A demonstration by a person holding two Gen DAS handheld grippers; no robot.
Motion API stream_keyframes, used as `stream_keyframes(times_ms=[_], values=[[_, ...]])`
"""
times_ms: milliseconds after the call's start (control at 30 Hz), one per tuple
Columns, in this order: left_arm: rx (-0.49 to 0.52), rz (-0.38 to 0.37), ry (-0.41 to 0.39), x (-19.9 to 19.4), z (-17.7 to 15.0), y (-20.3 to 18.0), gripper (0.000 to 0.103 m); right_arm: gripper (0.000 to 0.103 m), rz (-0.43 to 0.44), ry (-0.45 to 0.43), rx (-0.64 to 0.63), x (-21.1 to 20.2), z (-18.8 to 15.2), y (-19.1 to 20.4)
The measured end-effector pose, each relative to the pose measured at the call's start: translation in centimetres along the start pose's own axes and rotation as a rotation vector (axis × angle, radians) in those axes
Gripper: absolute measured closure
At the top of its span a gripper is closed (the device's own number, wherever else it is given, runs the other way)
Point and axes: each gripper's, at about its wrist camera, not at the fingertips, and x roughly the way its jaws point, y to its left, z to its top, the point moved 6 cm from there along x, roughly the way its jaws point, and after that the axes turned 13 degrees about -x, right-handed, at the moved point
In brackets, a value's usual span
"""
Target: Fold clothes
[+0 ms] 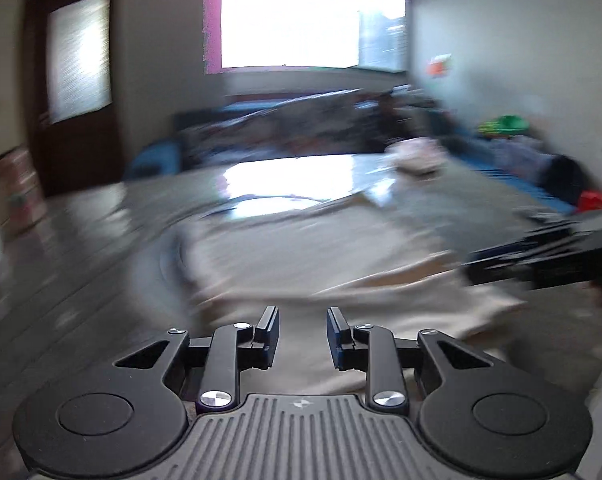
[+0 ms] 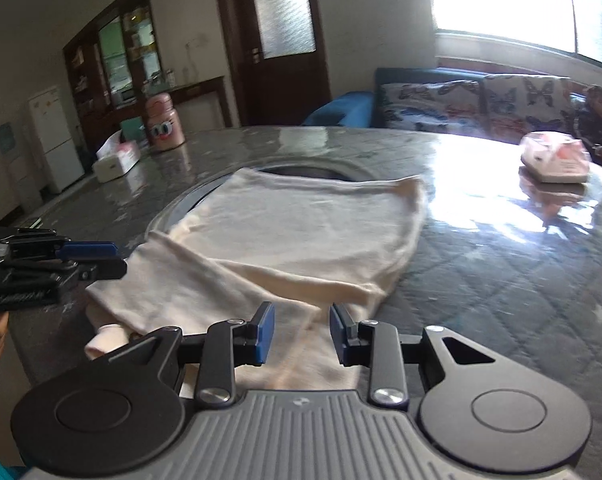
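A cream garment [image 2: 285, 248] lies spread and partly folded on the grey quilted table [image 2: 501, 280]. My right gripper [image 2: 301, 332] is open and empty just above the garment's near edge. My left gripper [image 1: 302, 334] is open and empty over the same garment [image 1: 301, 264]; its view is motion-blurred. In the right wrist view the left gripper [image 2: 89, 256] shows at the garment's left edge. In the left wrist view the right gripper [image 1: 541, 256] shows at the right.
A pink tissue pack [image 2: 553, 156] lies at the far right of the table. A pink bottle [image 2: 163, 124] and a white box [image 2: 115, 160] stand at the far left. A blue sofa with butterfly cushions [image 2: 461, 104] is behind the table.
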Motion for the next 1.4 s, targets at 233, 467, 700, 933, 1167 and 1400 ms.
stream_keyframes(times_ms=[233,467,700,933,1167,1400], values=[[-0.037,0.048,0.027,0.5,-2.1,2.9,0.075,0.074,-0.007,0.077,-0.022,2.7,-0.1,0.9],[-0.045,0.032,0.034,0.4,-2.5,3.1,0.086,0.098,-0.057,0.083,-0.076,2.3,0.5,1.0],[-0.041,0.033,0.0,-0.1,-0.6,3.2,0.094,0.099,-0.101,0.003,-0.151,1.3,3.0,1.4],[0.006,-0.078,-0.025,1.8,2.6,0.7,0.091,0.099,-0.115,0.058,-0.114,2.5,1.1,0.6],[0.088,-0.073,0.022,4.8,2.7,0.3,0.075,0.098,-0.083,0.049,-0.118,2.2,0.9,0.6],[0.103,-0.062,0.028,5.7,2.2,0.8,0.084,0.098,-0.067,0.06,-0.116,2.8,0.6,0.6]])
